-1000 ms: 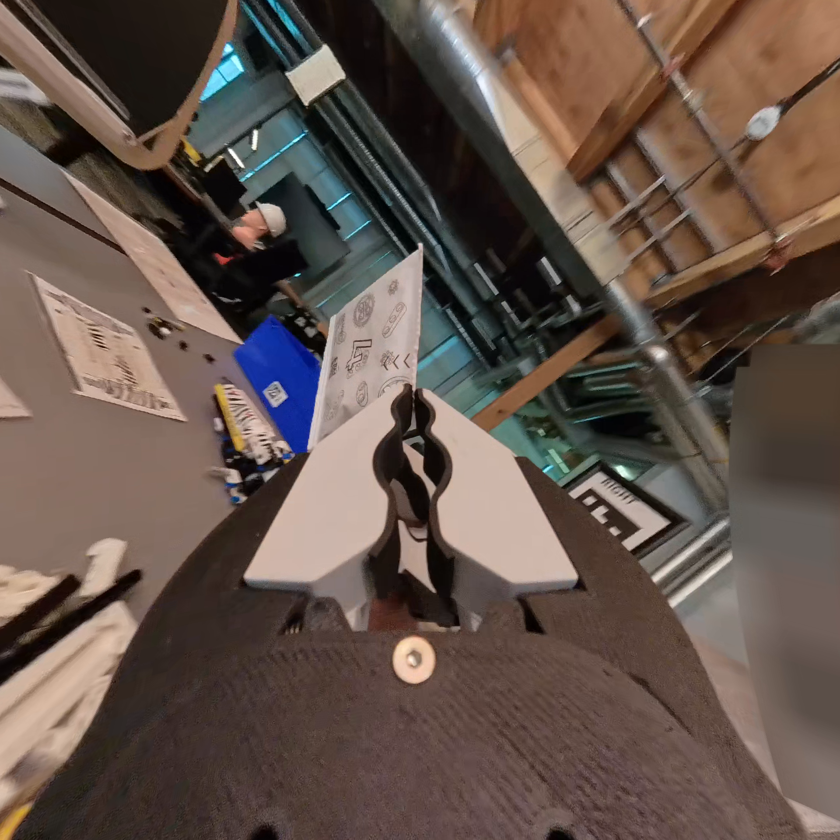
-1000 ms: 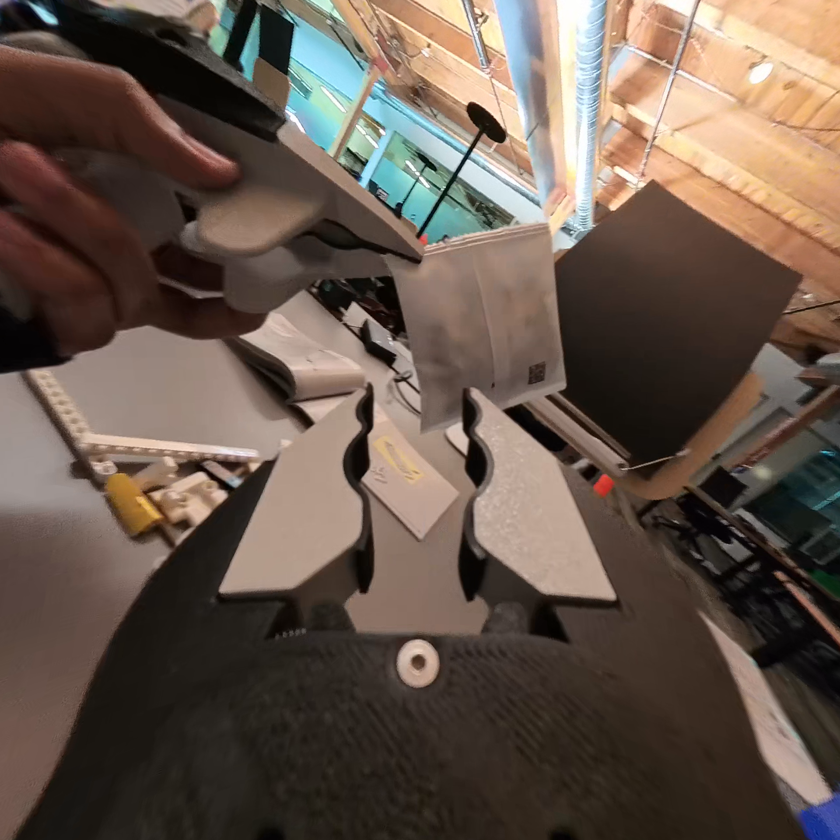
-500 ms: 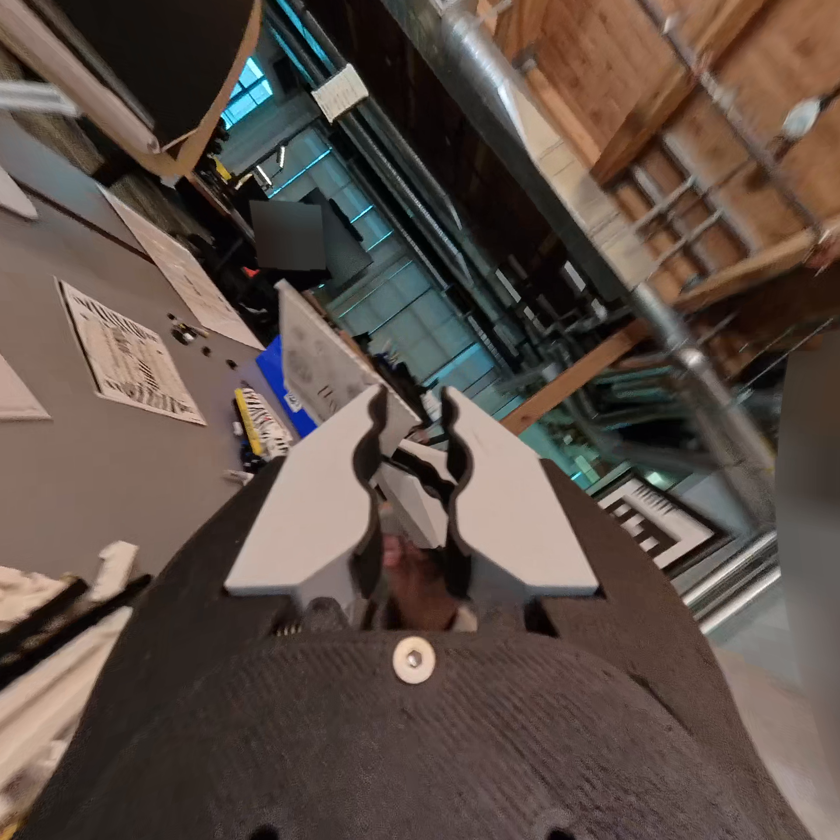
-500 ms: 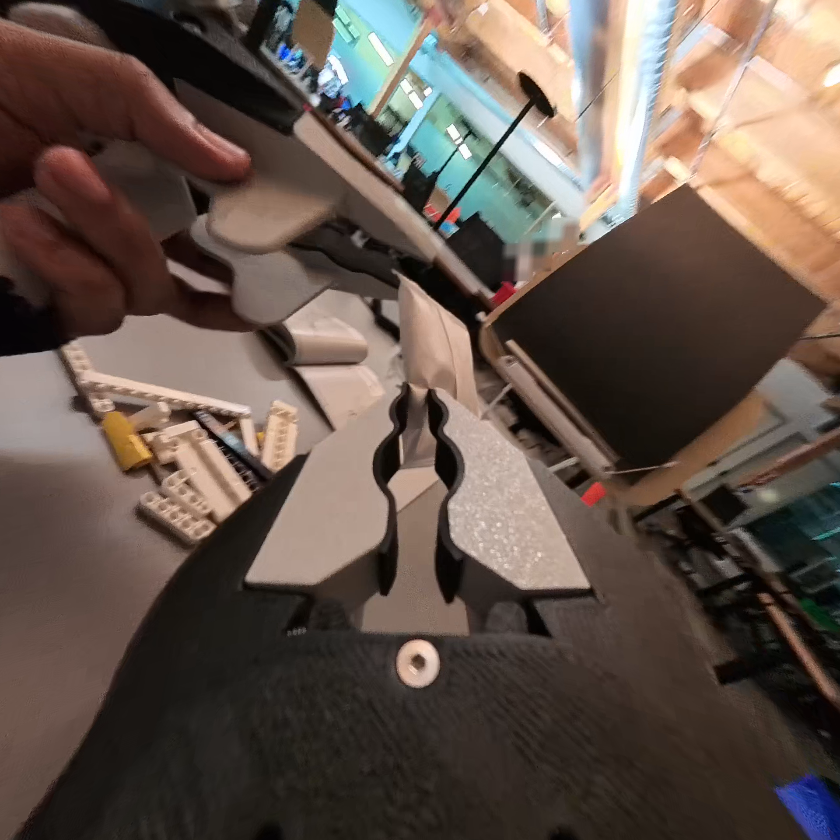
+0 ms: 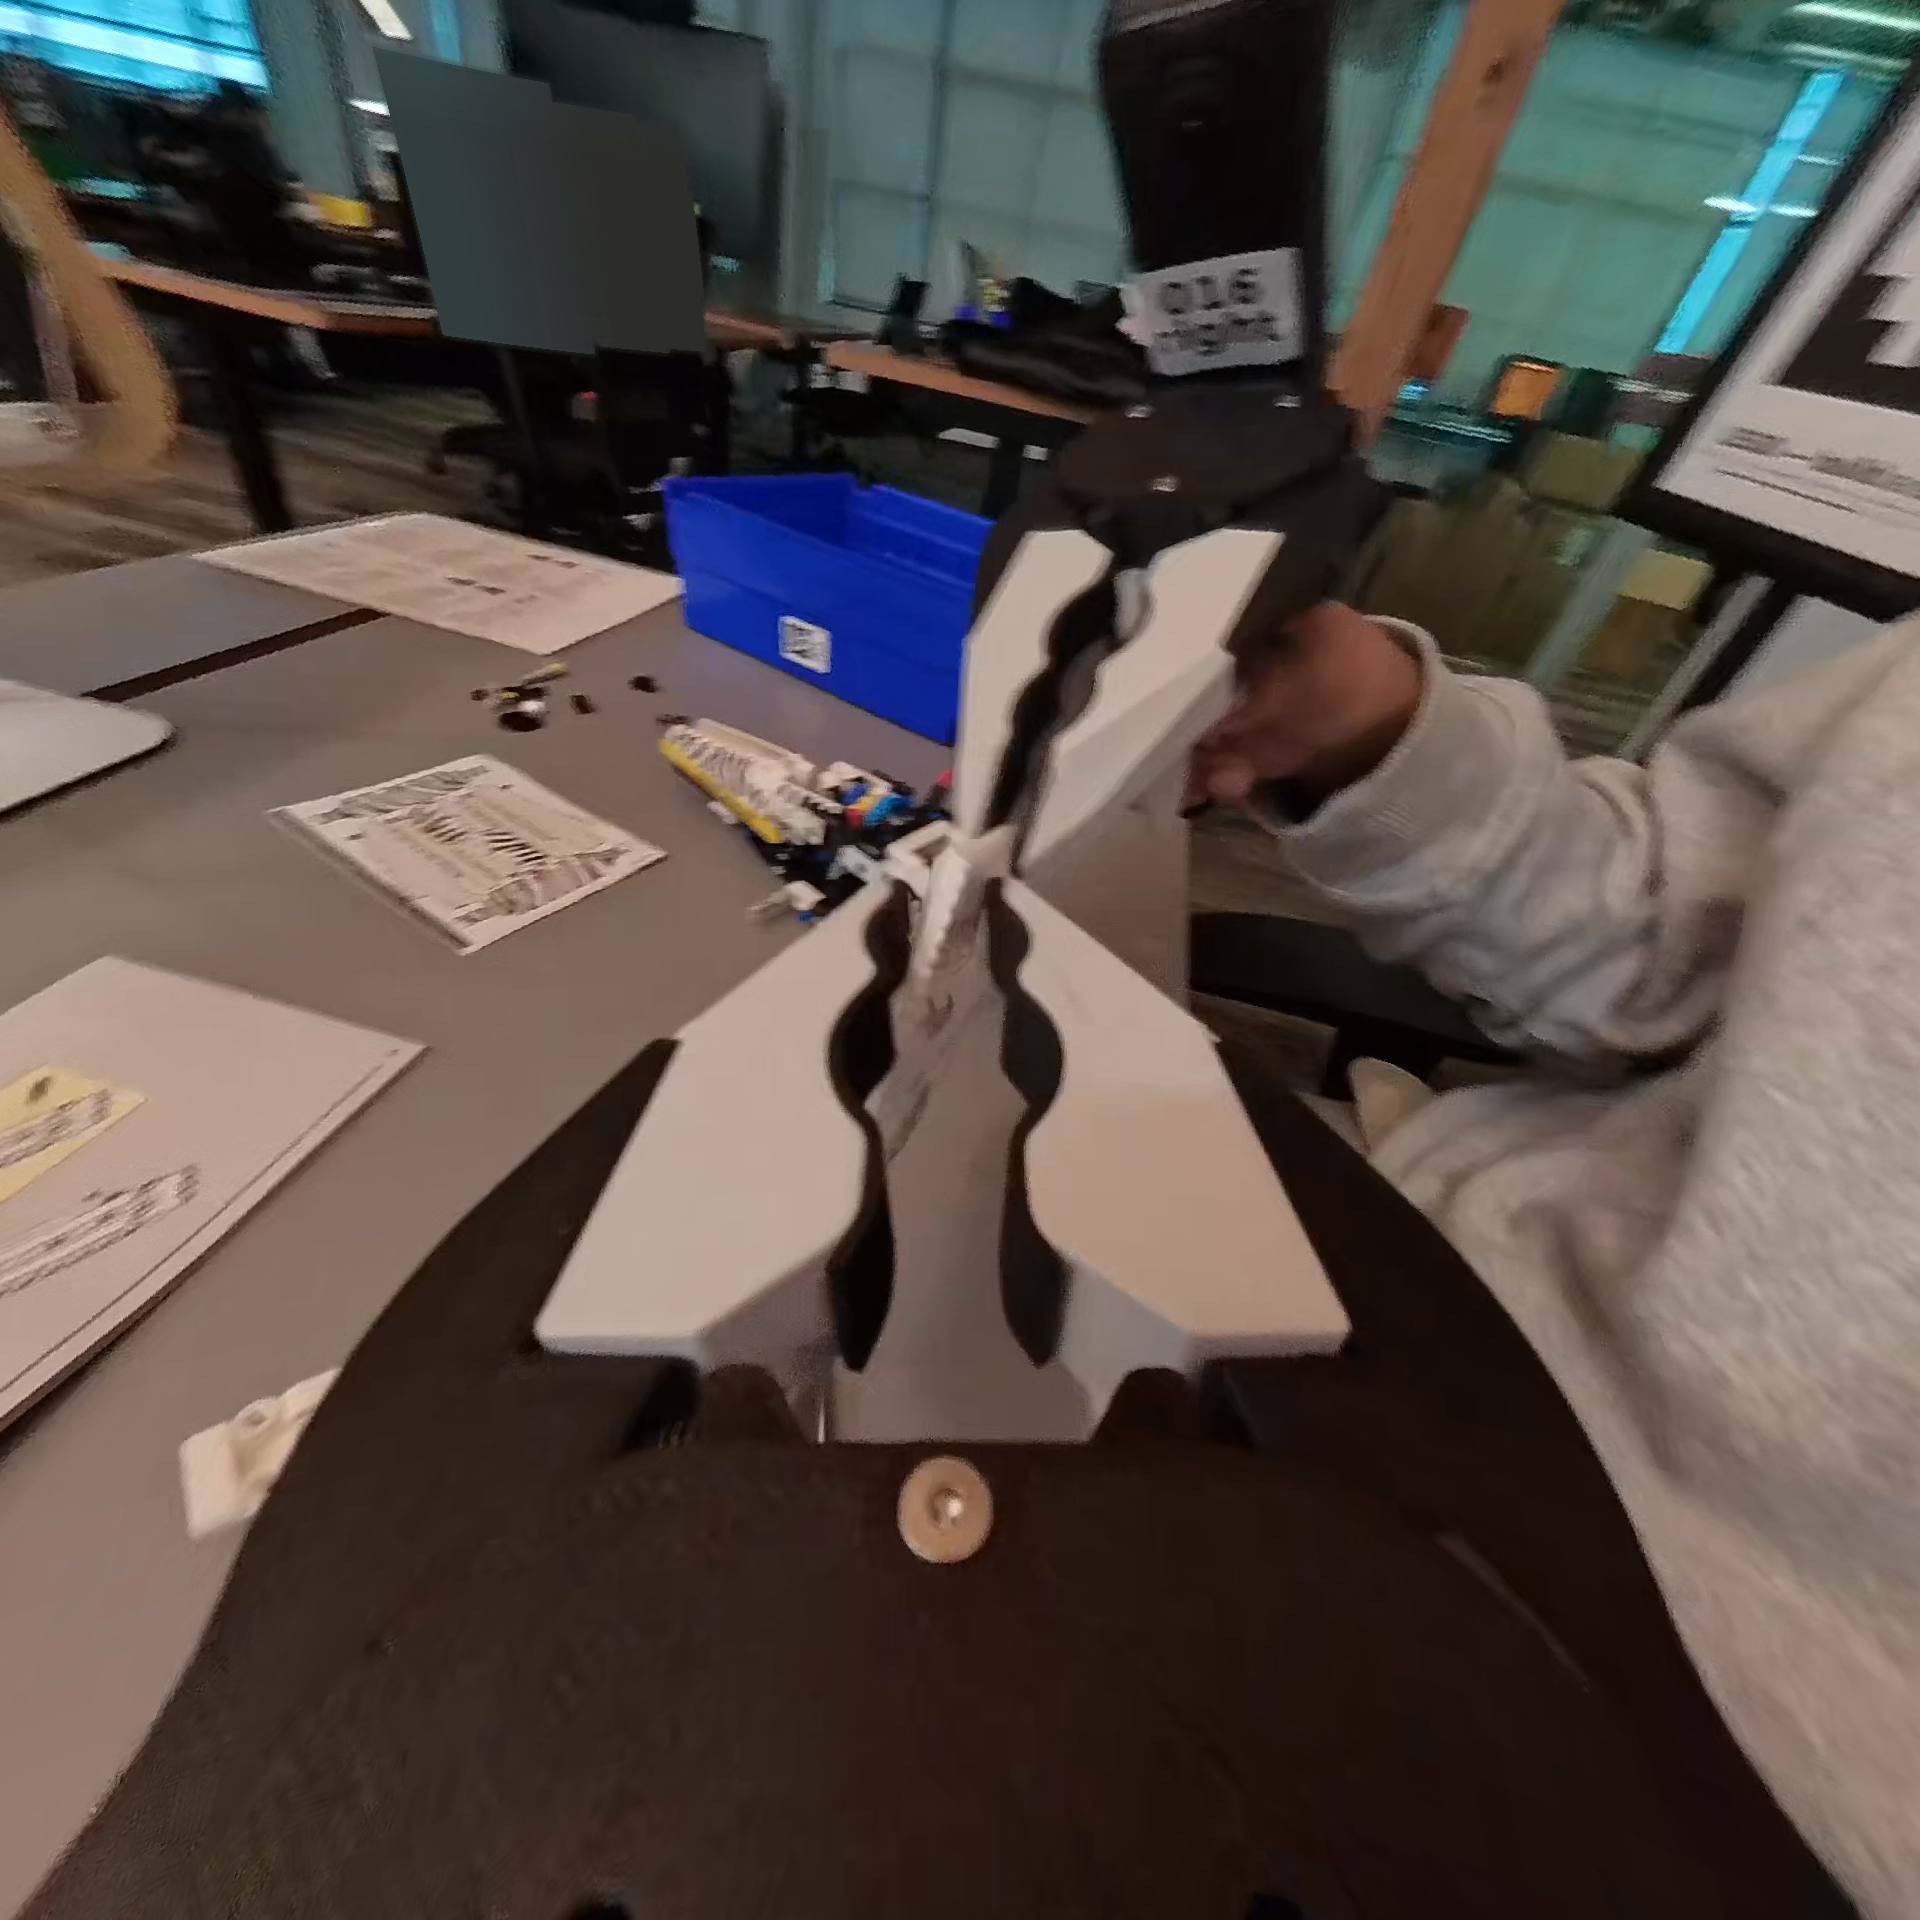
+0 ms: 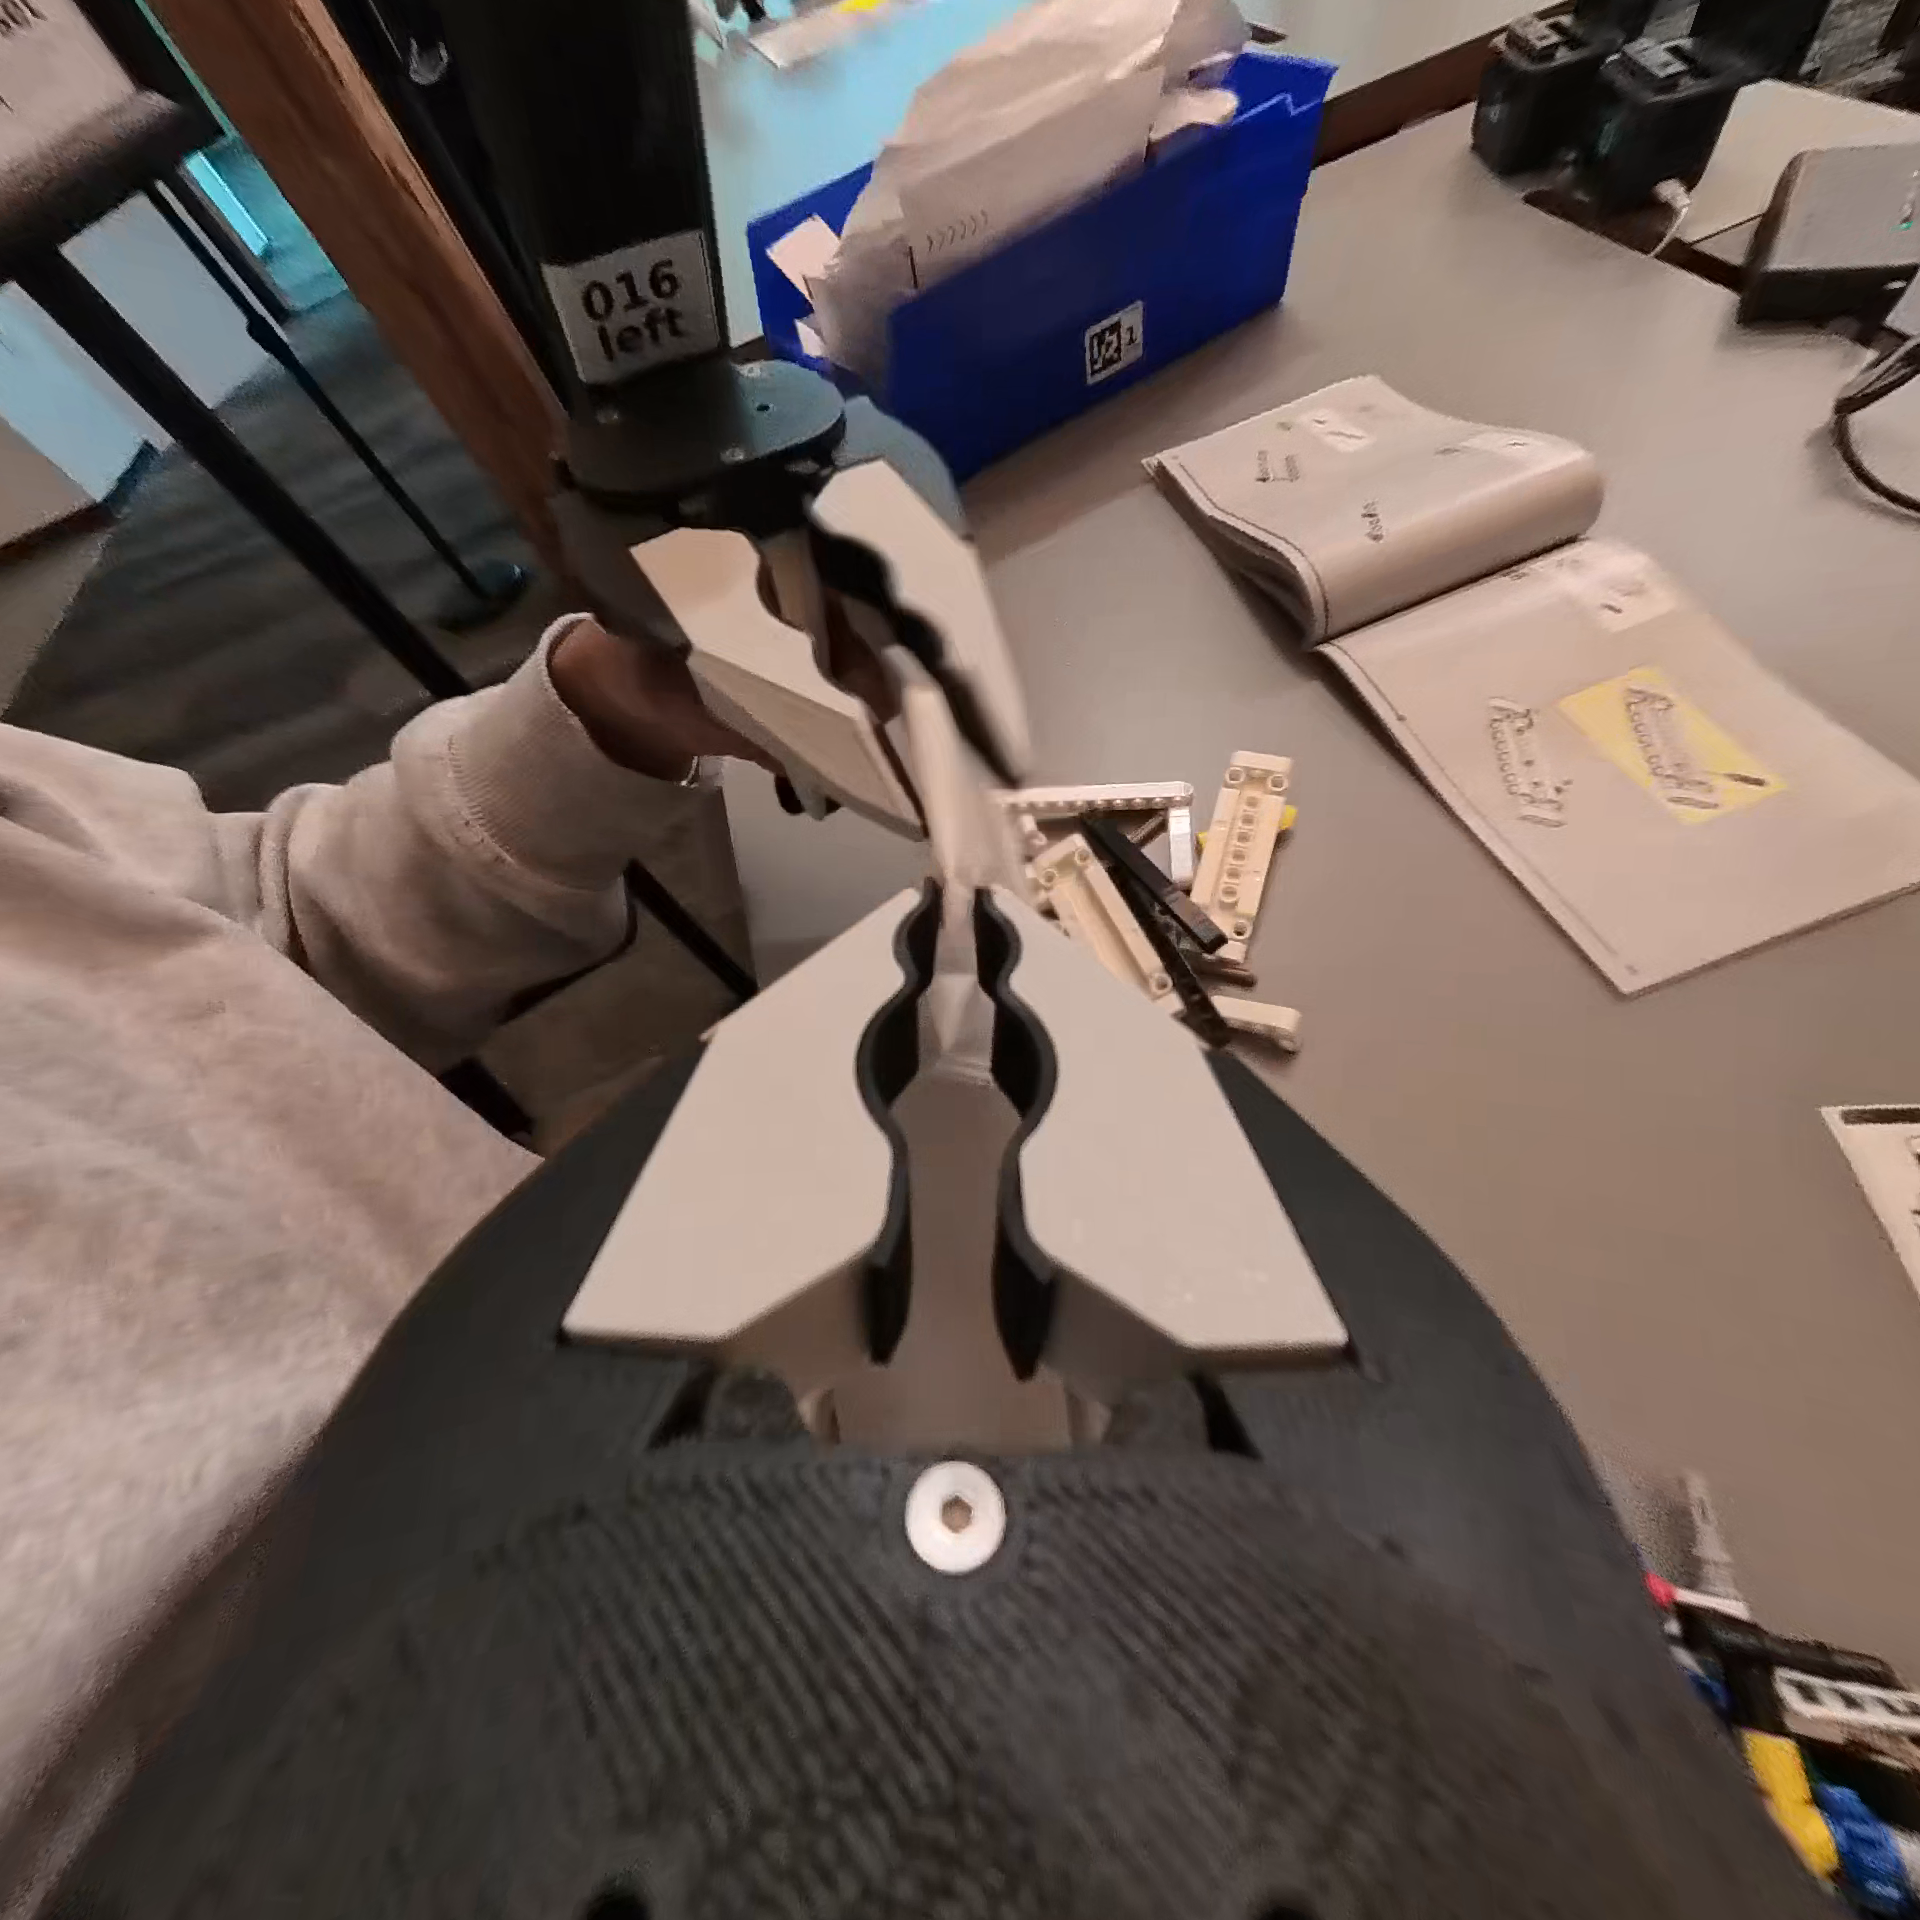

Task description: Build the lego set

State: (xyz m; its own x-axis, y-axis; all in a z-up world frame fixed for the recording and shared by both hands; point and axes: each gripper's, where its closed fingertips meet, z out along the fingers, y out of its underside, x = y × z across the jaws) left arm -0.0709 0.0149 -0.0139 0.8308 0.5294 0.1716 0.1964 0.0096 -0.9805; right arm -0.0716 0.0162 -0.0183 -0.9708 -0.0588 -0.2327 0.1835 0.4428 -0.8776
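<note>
Grippers: left gripper (image 5: 940,914) and right gripper (image 6: 948,906) both pinch one paper bag (image 6: 956,800), tips nearly meeting.
Table edge: grey table (image 6: 1455,1039) ends just beside them.

Left tongs (image 5: 940,914) and right tongs (image 5: 1003,831) pinching one white bag (image 5: 951,904), above grey table (image 5: 260,935)

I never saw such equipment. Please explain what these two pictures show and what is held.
There is no robot: a person holds a two-finger gripper in each hand. Each picture comes from a camera on one gripper, looking forward along it. The left gripper fills the left wrist view, the right gripper the right wrist view. Both are shut on one small white bag, above the grey table. On the table lie loose lego pieces, an open instruction booklet and a blue bin.
</note>
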